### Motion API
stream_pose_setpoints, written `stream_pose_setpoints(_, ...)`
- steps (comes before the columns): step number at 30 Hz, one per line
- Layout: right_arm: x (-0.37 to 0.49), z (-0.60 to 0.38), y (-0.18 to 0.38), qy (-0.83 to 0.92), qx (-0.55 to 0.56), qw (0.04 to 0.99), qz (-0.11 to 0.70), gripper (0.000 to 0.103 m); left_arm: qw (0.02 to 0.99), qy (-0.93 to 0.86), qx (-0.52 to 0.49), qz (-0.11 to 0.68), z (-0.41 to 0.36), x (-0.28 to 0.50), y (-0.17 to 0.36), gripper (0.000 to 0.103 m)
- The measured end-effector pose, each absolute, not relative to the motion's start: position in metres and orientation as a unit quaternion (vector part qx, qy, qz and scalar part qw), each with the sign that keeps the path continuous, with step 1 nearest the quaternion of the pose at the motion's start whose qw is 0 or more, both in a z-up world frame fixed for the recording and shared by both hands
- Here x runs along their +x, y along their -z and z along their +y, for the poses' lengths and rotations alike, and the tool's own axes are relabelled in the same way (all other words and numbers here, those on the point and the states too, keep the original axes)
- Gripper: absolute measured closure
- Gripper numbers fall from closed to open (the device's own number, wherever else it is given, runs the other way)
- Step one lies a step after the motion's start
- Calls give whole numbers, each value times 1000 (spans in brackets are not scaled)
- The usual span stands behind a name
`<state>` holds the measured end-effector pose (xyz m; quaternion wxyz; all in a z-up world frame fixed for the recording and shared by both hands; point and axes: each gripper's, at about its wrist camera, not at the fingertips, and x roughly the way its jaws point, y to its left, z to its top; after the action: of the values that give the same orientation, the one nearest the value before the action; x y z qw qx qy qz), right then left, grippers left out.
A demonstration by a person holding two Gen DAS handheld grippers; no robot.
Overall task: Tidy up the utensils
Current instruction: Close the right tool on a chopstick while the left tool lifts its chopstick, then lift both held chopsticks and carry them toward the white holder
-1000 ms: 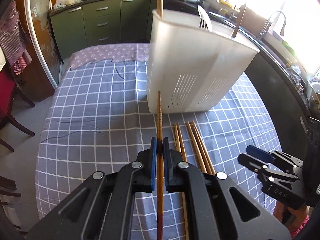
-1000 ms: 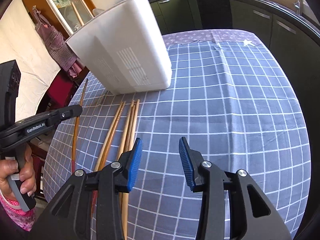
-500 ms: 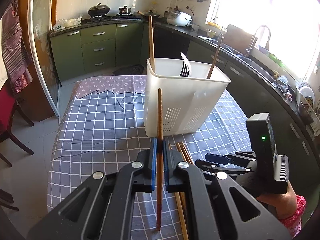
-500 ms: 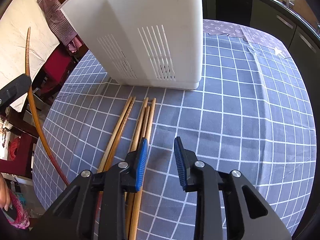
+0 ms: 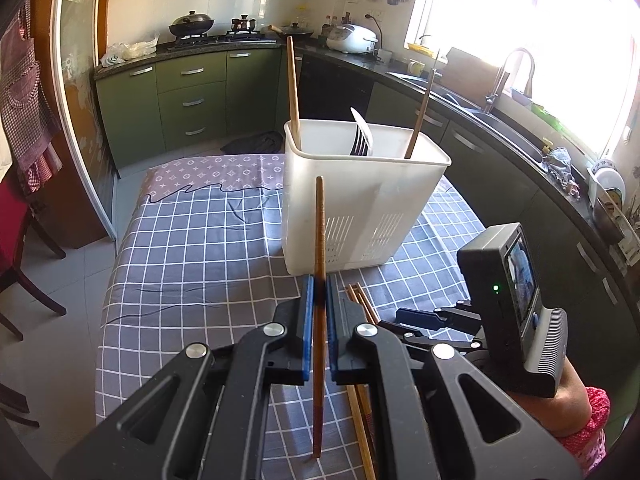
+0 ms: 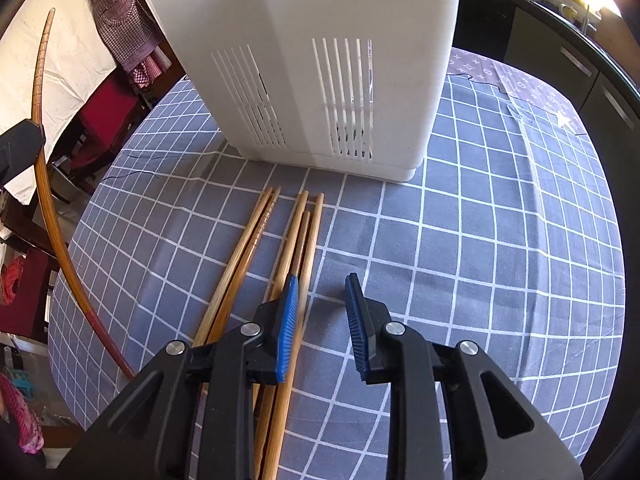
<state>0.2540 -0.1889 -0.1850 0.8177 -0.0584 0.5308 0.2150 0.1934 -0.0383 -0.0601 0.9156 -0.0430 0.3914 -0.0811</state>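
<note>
No readable writing anywhere on show: the white caddy [image 5: 360,208] is plain, slotted low on its walls, and the far strip of cloth beyond it carries only a repeating star-and-flower print, no legible letters. The screen on the right gripper's body glows but is too small to read.

Room to move: the caddy stands on the checked tablecloth [image 6: 500,240], with broad bare cloth to its right in the right wrist view and more to its left in the left wrist view. Its rim is open on top; two chopsticks and a fork [image 5: 360,140] stand inside.

Left gripper [image 5: 317,292] is clamped tight on a dark reddish chopstick [image 5: 319,240], held clear of the cloth just in front of the caddy, tip rising near rim height.

Right gripper [image 6: 322,300] hovers low in front of the caddy, jaws closing, nothing pinched yet; bare cloth shows between the blue pads. The loose chopsticks [image 6: 256,248] lie in a bunch before the caddy, the nearest passing under the left-hand pad; whether it touches, I cannot tell
</note>
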Motion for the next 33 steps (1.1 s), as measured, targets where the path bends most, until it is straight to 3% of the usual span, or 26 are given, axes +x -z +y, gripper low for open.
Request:
stream_pose_setpoints(22,255,-168,194,-191,-98,823,527,81,915,83,-40,392,-38,194,59,97)
stream_pose_setpoints(23,255,-166,195,-193,-98,822,526,85,915,84,-40,392,-39,194,59,97)
stream_pose_setpoints(24,257,-166,195,-195,-94,822,527,95,915,84,-40,392,-38,194,59,97)
stream_pose_setpoints(33,249,-193,162,-210,-33,845,491,96,916,84,-40,391,-37,194,60,97)
